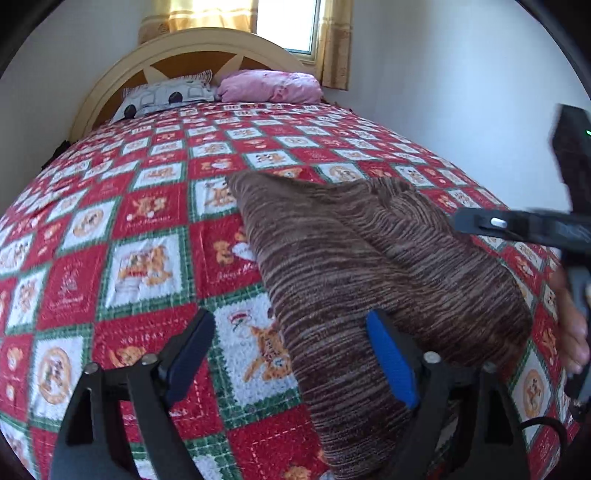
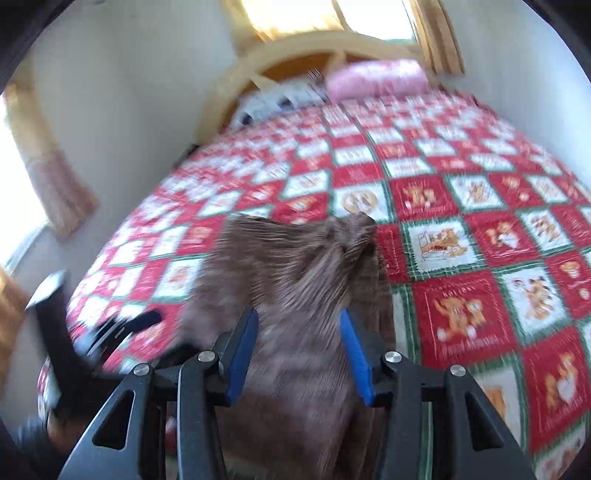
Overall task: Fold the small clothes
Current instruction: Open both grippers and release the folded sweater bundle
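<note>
A brown striped knit garment (image 1: pixel 362 273) lies on the red, green and white quilt (image 1: pixel 140 229), running from mid-bed to the near edge. My left gripper (image 1: pixel 291 354) is open at its near left edge, empty, its right blue pad (image 1: pixel 391 365) over the cloth. My right gripper (image 1: pixel 476 221) comes in from the right above the garment's far right part. In the right wrist view, blurred by motion, my right gripper (image 2: pixel 299 350) is open just above the garment (image 2: pixel 303 280), jaws apart on either side of a raised fold.
A patterned pillow (image 1: pixel 166 96) and a pink pillow (image 1: pixel 269 86) lie at the cream headboard (image 1: pixel 110 88). White walls flank the bed. A curtained window (image 1: pixel 284 26) is behind the headboard. The left gripper (image 2: pixel 110 328) shows blurred at the bed's left edge.
</note>
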### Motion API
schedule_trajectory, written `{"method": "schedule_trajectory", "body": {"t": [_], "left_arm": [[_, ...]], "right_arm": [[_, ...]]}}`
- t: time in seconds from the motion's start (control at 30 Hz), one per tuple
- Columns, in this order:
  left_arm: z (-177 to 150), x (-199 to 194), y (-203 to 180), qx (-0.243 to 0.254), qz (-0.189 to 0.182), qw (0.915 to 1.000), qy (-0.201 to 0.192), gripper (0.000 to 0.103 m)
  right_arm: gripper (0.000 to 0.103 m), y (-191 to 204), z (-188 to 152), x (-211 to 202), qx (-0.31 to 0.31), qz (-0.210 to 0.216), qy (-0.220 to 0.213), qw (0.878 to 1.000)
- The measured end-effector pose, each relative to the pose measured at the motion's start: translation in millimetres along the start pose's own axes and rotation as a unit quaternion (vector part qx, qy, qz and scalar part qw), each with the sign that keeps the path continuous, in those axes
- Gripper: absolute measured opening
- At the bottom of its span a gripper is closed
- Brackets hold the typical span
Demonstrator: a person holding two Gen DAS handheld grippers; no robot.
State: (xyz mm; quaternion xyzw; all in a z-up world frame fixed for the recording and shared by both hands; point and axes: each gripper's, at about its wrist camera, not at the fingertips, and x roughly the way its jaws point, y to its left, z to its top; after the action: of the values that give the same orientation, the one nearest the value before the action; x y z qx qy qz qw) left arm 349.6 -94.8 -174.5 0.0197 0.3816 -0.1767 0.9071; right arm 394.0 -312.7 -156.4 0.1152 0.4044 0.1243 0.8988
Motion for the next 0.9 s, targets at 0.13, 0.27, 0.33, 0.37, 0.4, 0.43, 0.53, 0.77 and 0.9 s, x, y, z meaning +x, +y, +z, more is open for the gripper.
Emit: {"method": "schedule_trajectory", "body": {"t": [0.13, 0.27, 0.33, 0.37, 0.4, 0.43, 0.53, 0.77, 0.9], "left_arm": [[-10, 3, 11, -0.032, -0.022, 0.9992, 0.008, 0.099], [-14, 9, 12, -0.037, -0.029, 0.9986, 0.023, 0.103], [-15, 10, 14, -0.041, -0.037, 0.9981, 0.026, 0.103], [-15, 9, 15, -0.043, -0.040, 0.9979, 0.025, 0.103], [-16, 9, 16, -0.047, -0.044, 0.9976, 0.026, 0.103], [-17, 9, 17, -0.048, -0.045, 0.9975, 0.026, 0.103], [-18, 9, 17, -0.048, -0.045, 0.9975, 0.025, 0.103], [-20, 7, 18, -0.049, -0.046, 0.9974, 0.025, 0.103], [-19, 9, 18, -0.046, -0.049, 0.9973, 0.028, 0.103]], "right_arm": [[0.003, -18, 2, 35, 0.004, -0.072, 0.038, 0.997], [0.003, -47, -15, 42, 0.020, -0.107, 0.053, 0.993], [0.004, -51, -15, 26, 0.021, -0.117, 0.024, 0.993], [0.004, -50, -12, 17, 0.023, -0.115, 0.007, 0.993], [0.004, -47, -8, 10, 0.026, -0.103, -0.008, 0.994], [0.011, -43, -3, 3, 0.028, -0.081, -0.021, 0.996], [0.071, -19, 13, 6, 0.008, -0.037, -0.014, 0.999], [0.018, -6, 19, 60, 0.019, -0.044, 0.063, 0.997], [0.013, -15, 16, 51, 0.025, -0.046, 0.042, 0.998]]}}
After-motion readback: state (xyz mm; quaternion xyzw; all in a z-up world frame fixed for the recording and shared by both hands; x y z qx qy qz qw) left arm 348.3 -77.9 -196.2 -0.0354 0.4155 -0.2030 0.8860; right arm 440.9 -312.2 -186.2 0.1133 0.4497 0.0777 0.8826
